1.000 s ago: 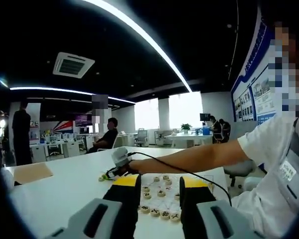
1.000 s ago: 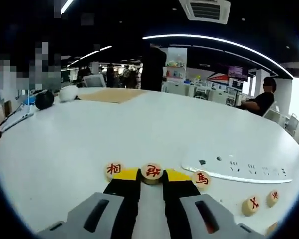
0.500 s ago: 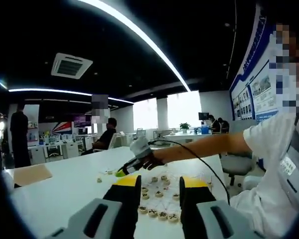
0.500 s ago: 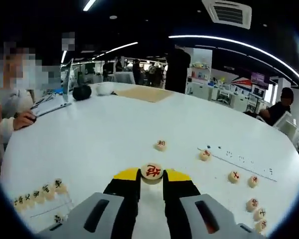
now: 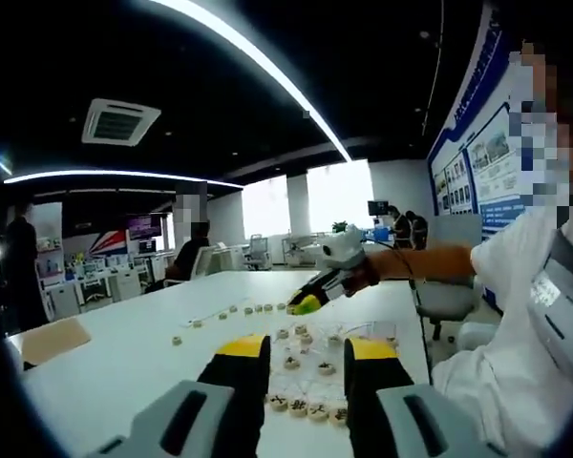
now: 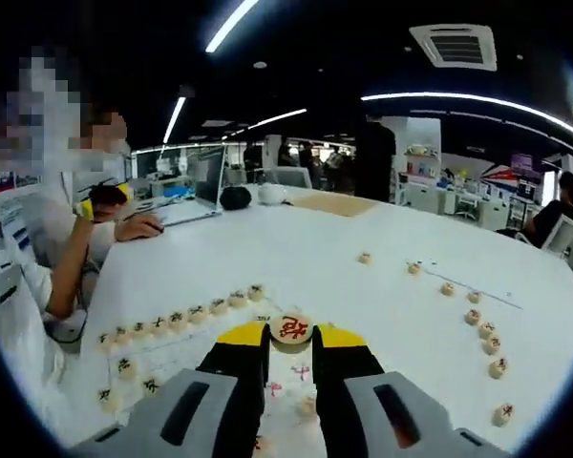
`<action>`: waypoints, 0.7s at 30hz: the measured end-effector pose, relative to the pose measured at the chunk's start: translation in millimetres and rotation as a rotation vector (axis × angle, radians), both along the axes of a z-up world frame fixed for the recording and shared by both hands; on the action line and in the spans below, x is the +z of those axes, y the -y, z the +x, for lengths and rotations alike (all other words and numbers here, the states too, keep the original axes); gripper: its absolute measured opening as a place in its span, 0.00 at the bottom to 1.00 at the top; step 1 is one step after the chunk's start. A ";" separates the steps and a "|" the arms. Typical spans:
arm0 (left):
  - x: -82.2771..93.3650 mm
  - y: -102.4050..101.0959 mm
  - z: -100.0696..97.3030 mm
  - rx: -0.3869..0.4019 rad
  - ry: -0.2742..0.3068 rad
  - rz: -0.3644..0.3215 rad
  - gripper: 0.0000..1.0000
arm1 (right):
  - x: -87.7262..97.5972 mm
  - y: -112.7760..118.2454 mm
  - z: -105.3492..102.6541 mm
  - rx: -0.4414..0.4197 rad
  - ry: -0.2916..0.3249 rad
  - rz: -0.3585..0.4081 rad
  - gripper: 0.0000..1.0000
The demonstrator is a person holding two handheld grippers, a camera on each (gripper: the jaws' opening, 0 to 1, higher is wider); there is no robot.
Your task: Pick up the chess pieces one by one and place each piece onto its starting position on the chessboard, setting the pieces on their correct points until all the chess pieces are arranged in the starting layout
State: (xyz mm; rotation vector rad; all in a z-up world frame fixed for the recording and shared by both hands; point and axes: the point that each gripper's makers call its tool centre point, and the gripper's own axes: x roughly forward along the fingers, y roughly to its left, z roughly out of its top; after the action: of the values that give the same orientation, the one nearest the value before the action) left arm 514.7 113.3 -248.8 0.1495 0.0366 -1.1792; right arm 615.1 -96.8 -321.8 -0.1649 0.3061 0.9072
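In the left gripper view, the left gripper (image 5: 306, 358) is hovering above the board (image 5: 358, 334) with its fingers apart and nothing between them. Below it, a row of black pieces (image 5: 307, 409) is standing along the near edge of the board, and several more are sitting on inner points. Loose pieces (image 5: 237, 310) are lying in a line on the white surface (image 5: 124, 367), apart from the board. To the right, the right gripper (image 5: 310, 301) is coming in, carried by a person's arm (image 5: 439, 262).

In the right gripper view, the row of black pieces (image 6: 177, 320) is at the left on the board (image 6: 172, 355). In the middle, the right gripper (image 6: 291, 336) is grasping 1 red piece (image 6: 291, 328) between its fingers, lifted over the board. To the right, loose pieces (image 6: 485, 332) are waiting on the surface (image 6: 382, 286).

I judge the piece to be a small wooden disc: light, stiff and not fragile, but its rim is smooth and could slip. The best hold is across the rim on 2 opposite sides, with the flat face level, so that it is landing flat on its point.
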 end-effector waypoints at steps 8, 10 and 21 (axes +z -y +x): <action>-6.2 4.7 -13.5 -0.030 0.013 0.026 0.32 | -29.7 45.6 -78.5 0.130 -0.015 -0.044 0.19; -7.2 5.2 -15.2 -0.037 0.017 0.029 0.32 | -43.4 54.0 -95.3 0.170 -0.039 -0.070 0.19; -9.6 -1.0 -13.4 -0.025 0.010 0.028 0.32 | -68.3 43.0 -144.5 0.362 -0.055 -0.047 0.19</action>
State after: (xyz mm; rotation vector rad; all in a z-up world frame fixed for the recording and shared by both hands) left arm 501.3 114.3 -258.4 0.1810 0.0425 -1.2029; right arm 470.6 -139.8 -390.1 -0.2436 0.3553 1.2646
